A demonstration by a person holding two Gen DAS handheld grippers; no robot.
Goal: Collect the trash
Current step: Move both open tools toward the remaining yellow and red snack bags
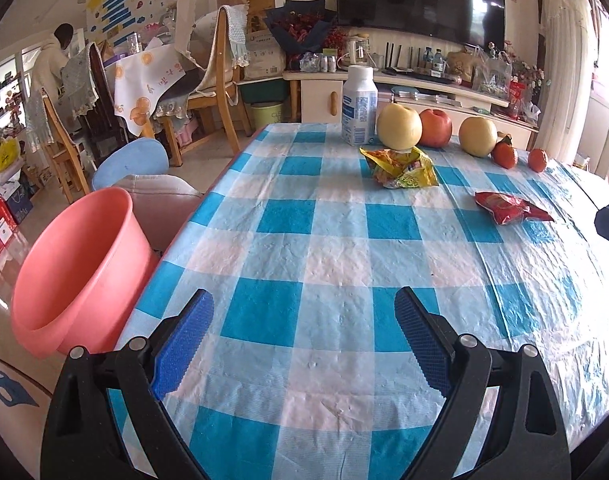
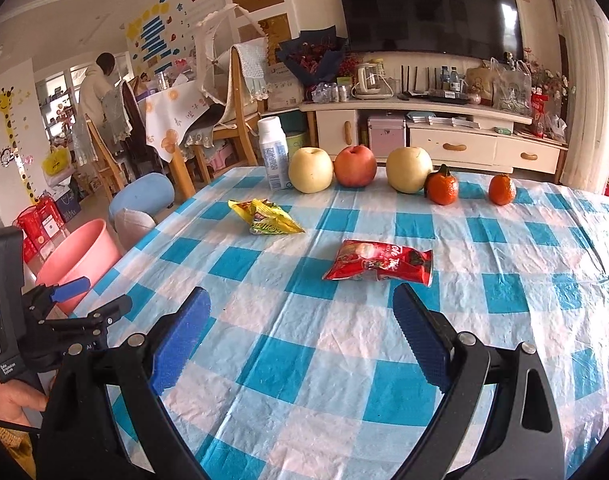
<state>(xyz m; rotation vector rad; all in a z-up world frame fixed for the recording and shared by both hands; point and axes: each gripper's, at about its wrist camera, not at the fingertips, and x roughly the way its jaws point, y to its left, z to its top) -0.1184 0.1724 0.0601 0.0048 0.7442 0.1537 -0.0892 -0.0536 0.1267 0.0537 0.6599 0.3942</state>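
Observation:
A crumpled yellow snack wrapper and a red snack wrapper lie on the blue-and-white checked table. A pink bucket stands at the table's left edge. My left gripper is open and empty over the near table, right of the bucket. My right gripper is open and empty, just short of the red wrapper. The left gripper also shows at the left in the right wrist view.
At the table's far edge stand a white bottle, two yellow pears, a red apple and two tangerines. Chairs, stools and a TV cabinet lie beyond.

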